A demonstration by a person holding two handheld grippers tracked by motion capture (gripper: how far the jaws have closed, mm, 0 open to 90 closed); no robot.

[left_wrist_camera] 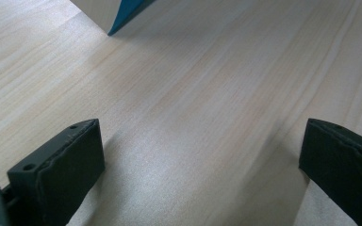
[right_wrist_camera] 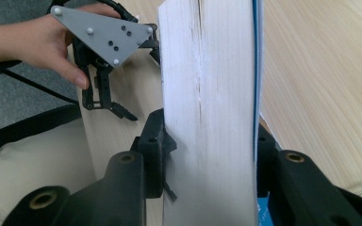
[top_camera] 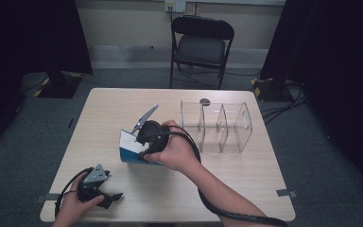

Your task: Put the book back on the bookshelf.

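From above, the wooden table (top_camera: 246,175) is carrying a clear divided organiser (top_camera: 216,126) and a blue-covered book (top_camera: 131,150) mid-table. The right gripper (right_wrist_camera: 207,141) is clamping the book's page block (closeup only). The left gripper (left_wrist_camera: 202,160) is gaping wide over bare wood, holding nothing.

Thick blue-covered paper book (right_wrist_camera: 207,113) – matt white page edges, slightly rough. Pale wood-grain tabletop (left_wrist_camera: 207,94), smooth w/ soft sheen. Clear glossy plastic divider box (top_camera: 217,125). Right gripper (right_wrist_camera: 209,141) – matt black plastic.
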